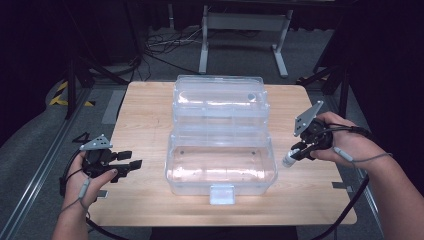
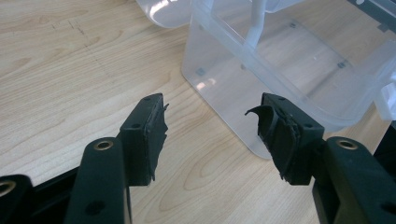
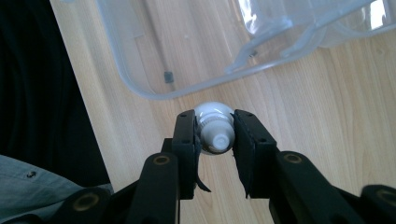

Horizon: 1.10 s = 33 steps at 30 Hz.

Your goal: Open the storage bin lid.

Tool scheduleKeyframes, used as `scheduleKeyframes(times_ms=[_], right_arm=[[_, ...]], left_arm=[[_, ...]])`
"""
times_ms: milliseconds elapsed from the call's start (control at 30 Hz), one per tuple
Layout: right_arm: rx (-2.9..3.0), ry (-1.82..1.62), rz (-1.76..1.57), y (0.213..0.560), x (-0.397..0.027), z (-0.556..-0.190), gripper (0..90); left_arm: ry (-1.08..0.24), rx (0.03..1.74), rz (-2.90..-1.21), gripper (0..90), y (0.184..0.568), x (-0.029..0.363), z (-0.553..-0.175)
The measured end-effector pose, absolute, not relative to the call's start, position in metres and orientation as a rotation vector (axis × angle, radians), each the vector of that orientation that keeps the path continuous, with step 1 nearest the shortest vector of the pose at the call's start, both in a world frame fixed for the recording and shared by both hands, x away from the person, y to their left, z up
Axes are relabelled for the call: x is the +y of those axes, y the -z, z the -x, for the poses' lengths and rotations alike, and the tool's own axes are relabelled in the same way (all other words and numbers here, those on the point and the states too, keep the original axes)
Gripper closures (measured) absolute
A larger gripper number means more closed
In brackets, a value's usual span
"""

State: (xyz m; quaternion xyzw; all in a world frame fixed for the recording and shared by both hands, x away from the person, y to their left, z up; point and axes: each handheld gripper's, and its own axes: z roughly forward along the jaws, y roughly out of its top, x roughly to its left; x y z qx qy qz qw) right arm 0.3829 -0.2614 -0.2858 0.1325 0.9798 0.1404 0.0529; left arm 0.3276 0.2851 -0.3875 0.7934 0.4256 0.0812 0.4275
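Observation:
A clear plastic box stands open in the middle of the wooden table, its lid laid back behind it. Right of the box, my right gripper hangs above the table, shut on a small white bottle. In the right gripper view the pads press both sides of the bottle, its ribbed cap facing the camera, and my right gripper is just outside the box's rounded corner. My left gripper rests at the table's left edge, open, and nothing sits between the jaws of my left gripper.
A white latch juts from the box's front wall. The box wall is close ahead of the left jaws. Bare wood lies to the left of the box. Table legs and cables are on the floor beyond.

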Motion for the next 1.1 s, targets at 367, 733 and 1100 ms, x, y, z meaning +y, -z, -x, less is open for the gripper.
scheduleKeyframes(times_ms=[367, 733, 1100], right_arm=[[2.998, -0.440, -0.289, 0.275, -0.238, -0.378, 71.2], [3.019, -0.417, -0.159, 0.276, -0.217, -0.376, 71.2], [3.035, -0.401, -0.057, 0.283, -0.201, -0.376, 71.2]], left_arm=[[-0.203, 1.062, -1.979, 42.2, 0.387, 0.286, -0.328], [-0.202, 1.060, -1.978, 42.2, 0.387, 0.286, -0.328], [-0.203, 1.061, -1.977, 42.2, 0.387, 0.286, -0.328]])
